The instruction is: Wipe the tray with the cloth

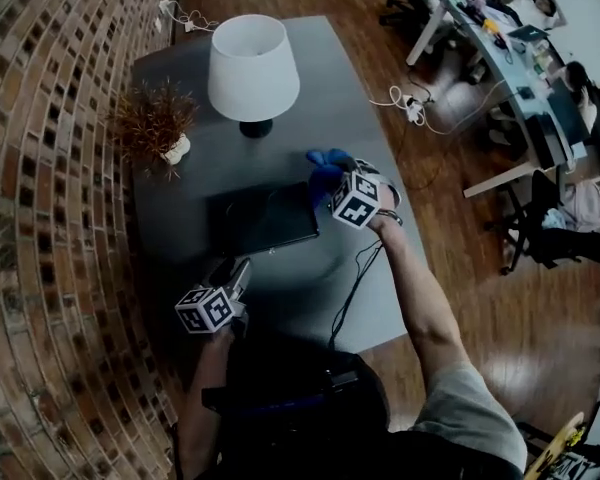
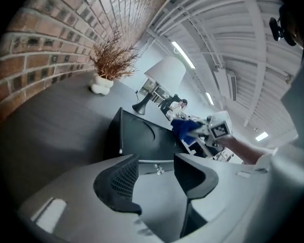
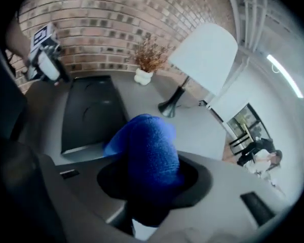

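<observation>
You worked at a grey table (image 1: 310,78) set against a brick wall (image 1: 40,218). 1 white-shaded lamp (image 1: 250,68) stood at the far side. In front of it the black tray (image 1: 265,218) lay flat near the table's middle. A dried plant (image 1: 152,120) in a small white pot stood to the left of the lamp, near the wall.

Your left gripper (image 2: 156,161) hovered by the tray's near left corner. Its 2 jaws were apart, with only bare table showing in the gap.

Your right gripper (image 3: 152,186) was clamped on the blue cloth (image 3: 149,151), bunched between its jaws. You held the cloth at the tray's far right corner. Whether it touched the tray could not be told.
</observation>
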`<state>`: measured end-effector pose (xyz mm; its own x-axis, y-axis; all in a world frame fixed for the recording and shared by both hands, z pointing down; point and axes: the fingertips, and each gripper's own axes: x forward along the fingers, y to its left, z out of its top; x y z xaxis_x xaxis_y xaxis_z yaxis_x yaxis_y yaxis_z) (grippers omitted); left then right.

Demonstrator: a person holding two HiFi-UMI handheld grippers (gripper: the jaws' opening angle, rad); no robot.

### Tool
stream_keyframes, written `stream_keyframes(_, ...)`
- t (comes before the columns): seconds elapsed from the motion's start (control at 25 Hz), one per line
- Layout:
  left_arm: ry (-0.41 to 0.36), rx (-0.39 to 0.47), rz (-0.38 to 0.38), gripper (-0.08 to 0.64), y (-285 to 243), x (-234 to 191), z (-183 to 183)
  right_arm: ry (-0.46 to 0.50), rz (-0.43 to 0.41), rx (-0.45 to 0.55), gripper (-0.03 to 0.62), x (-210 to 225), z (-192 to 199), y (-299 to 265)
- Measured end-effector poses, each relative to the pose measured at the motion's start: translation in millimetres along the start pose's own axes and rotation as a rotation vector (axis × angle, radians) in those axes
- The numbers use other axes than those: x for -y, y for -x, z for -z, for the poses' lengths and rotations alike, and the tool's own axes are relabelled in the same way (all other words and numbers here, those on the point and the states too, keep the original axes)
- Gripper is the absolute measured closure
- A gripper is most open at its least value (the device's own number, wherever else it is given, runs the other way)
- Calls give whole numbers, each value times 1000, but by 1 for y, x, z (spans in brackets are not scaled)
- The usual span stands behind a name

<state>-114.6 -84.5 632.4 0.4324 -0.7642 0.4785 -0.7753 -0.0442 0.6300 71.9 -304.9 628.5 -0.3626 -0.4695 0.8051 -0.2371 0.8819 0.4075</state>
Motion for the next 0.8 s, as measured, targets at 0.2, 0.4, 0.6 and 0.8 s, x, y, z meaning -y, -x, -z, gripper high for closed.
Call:
stream_keyframes(0.2,157,-6,13,339,-12,-6,12,119,-193,-40,446,-21,-66,-61)
stream_keyframes(0.4,180,16,-8,362,-13,-27,1,52,-416,-157,463,-41,-38,-61)
stream_keyframes(0.6,159,54,-40,360,-19,-51,-34,-52,-650,-84,463,-130,5,-12)
stream_keyframes(0.8,84,23,33,321,-51,-37,-56,-119,-687,70,455,-252,8,43)
